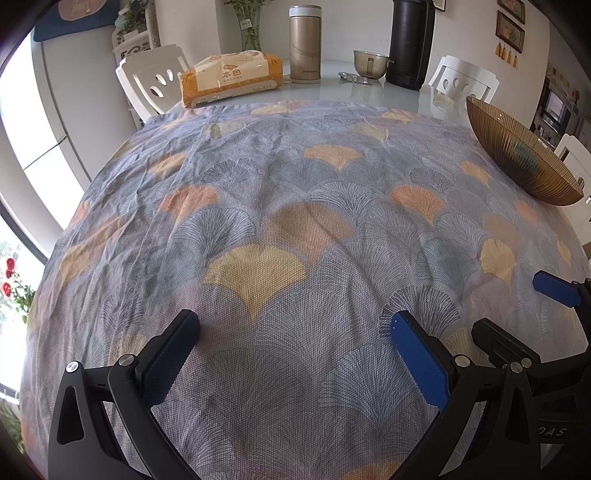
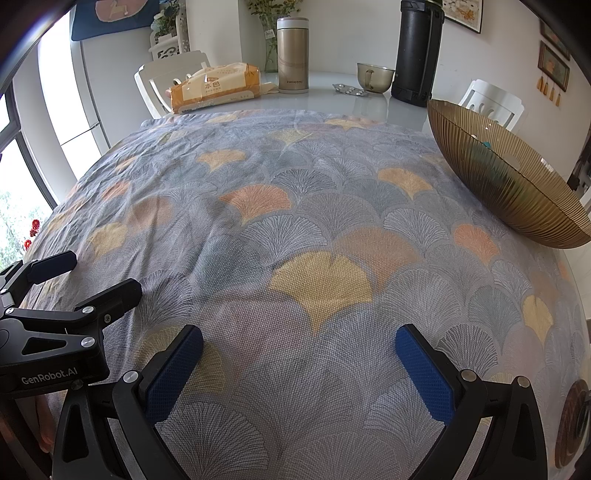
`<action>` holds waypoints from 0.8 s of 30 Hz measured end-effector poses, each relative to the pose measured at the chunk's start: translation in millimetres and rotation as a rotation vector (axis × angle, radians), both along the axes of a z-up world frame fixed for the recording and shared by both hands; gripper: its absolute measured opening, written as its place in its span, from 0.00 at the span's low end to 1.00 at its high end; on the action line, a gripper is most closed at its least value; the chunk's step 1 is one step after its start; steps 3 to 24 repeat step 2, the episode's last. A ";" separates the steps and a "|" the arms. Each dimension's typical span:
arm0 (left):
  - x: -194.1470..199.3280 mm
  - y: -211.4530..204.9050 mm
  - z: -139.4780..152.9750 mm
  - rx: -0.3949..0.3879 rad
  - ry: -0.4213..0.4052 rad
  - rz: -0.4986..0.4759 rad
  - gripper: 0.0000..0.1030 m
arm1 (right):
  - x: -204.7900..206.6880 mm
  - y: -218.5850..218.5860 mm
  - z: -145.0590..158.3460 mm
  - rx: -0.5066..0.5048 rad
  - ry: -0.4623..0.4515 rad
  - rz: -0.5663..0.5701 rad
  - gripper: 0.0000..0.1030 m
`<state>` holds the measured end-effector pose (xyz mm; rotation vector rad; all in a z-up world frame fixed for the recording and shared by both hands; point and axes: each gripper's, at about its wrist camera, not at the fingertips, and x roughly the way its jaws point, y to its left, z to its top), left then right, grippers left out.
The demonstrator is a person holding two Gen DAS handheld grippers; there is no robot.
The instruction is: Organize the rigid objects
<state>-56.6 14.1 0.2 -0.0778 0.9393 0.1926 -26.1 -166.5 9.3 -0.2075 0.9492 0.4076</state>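
Note:
My left gripper [image 1: 295, 325] is open and empty, low over the patterned tablecloth [image 1: 280, 206] near its front edge. My right gripper [image 2: 299, 336] is open and empty beside it; it also shows in the left wrist view [image 1: 517, 306] at the lower right. The left gripper shows in the right wrist view [image 2: 99, 273] at the lower left. An amber ribbed glass bowl [image 1: 524, 155] stands at the right; in the right wrist view [image 2: 506, 177] something teal lies inside it. At the back stand a gold thermos [image 1: 304, 42], a black flask [image 1: 410, 44], a glass cup [image 1: 369, 62] and a tissue pack [image 1: 231, 75].
A blister pack [image 1: 352, 78] lies by the cup on the bare white table [image 1: 332, 94]. White chairs [image 1: 155, 77] stand behind the table and a vase [image 1: 251, 26] at the back. A dark round object [image 2: 572, 424] sits at the lower right.

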 end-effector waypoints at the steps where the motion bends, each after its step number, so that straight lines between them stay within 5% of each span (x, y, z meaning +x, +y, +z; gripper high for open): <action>1: -0.2 0.2 -0.1 0.000 0.000 0.000 1.00 | -0.2 0.8 0.0 0.000 0.000 0.000 1.00; 24: -0.1 0.2 -0.1 0.000 0.000 0.000 1.00 | -0.2 0.9 0.0 0.000 0.000 0.000 1.00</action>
